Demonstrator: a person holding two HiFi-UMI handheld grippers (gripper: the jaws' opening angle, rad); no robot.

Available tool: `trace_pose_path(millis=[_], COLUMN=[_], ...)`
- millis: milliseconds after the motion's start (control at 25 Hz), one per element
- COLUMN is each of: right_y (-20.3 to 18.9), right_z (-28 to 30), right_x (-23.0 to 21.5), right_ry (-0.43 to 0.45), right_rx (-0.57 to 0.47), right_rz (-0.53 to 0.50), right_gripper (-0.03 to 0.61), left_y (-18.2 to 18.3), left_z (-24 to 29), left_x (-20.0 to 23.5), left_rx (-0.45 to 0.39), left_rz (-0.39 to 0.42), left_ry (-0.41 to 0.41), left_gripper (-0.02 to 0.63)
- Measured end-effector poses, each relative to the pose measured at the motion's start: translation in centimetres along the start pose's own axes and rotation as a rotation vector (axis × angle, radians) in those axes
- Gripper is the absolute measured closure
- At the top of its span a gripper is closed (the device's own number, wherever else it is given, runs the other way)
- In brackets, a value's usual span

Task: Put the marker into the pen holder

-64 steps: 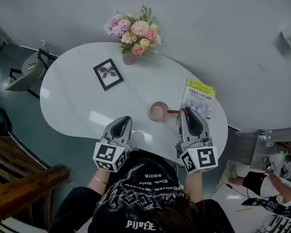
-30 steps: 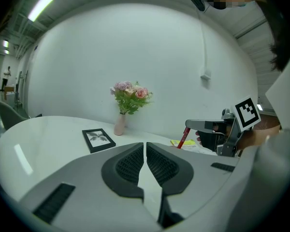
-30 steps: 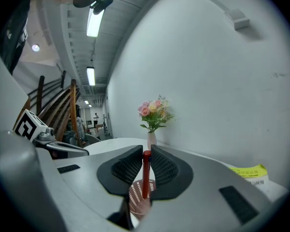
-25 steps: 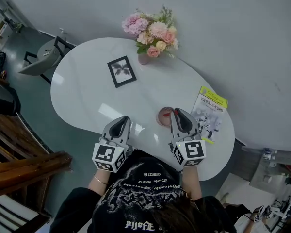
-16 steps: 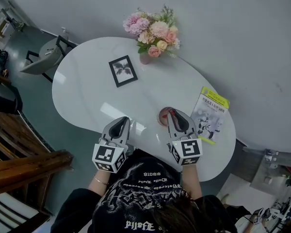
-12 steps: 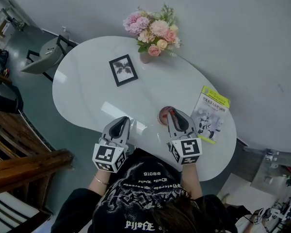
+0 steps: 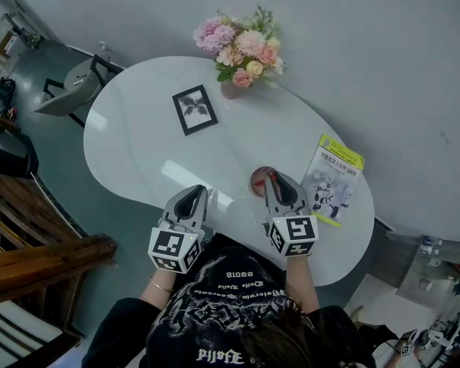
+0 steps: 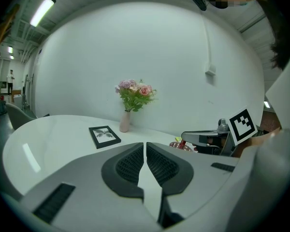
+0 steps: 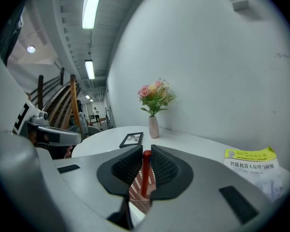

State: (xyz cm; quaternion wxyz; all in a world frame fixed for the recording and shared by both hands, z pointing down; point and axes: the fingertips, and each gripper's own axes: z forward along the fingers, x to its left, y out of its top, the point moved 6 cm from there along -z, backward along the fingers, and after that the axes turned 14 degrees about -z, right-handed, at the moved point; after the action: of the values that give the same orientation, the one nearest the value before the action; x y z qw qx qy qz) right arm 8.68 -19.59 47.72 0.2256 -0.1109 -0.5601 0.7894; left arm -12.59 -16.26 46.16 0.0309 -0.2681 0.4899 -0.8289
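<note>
Your right claw (image 9: pixel 145 152) is clamped on the red marker (image 9: pixel 146 175), which stands upright between the pads. Directly under it is the pink mesh pen holder (image 9: pixel 137 193). The holder stands on the desk (image 7: pixel 138 136), near a yellow-topped booklet (image 7: pixel 333 176). Whether the lower end of the marker is already inside the holder, I cannot tell. Your left claw (image 8: pixel 145 146) has its jaws together with nothing between them, at the near edge of the desk.

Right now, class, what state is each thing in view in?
Holder: upright.
Marker: upright, clamped, over the holder.
Right gripper: shut on the marker.
Left gripper: shut, empty.
Frame: lying flat.
Booklet: closed, flat.
Vase: upright.
</note>
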Motion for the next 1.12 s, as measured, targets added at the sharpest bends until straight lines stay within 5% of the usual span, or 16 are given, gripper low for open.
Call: trace_pose_path(millis=[480,720,1120], right_y=[-1.0,-1.3,-0.1], right_z=[0.1,0.1,-1.5], right_x=[-0.4,-0.4,-1.1], right_ry=[0.007,-0.006,-0.082], right_rx=[0.053,0.074,0.033], right_rz=[0.060,0.041,0.045], right_gripper=[0.494,0.366,0.327], left_y=[-0.5,-0.6,-0.1], left_z=[-0.6,-0.8,-0.6], left_x=[-0.2,-0.4,-1.2], left_rx=[-0.004,-0.007,-0.021], left_rz=[0.002,0.002,0.018], left_ry=[0.020,0.022,-0.024], left_gripper=[0.578,0.578,0.578])
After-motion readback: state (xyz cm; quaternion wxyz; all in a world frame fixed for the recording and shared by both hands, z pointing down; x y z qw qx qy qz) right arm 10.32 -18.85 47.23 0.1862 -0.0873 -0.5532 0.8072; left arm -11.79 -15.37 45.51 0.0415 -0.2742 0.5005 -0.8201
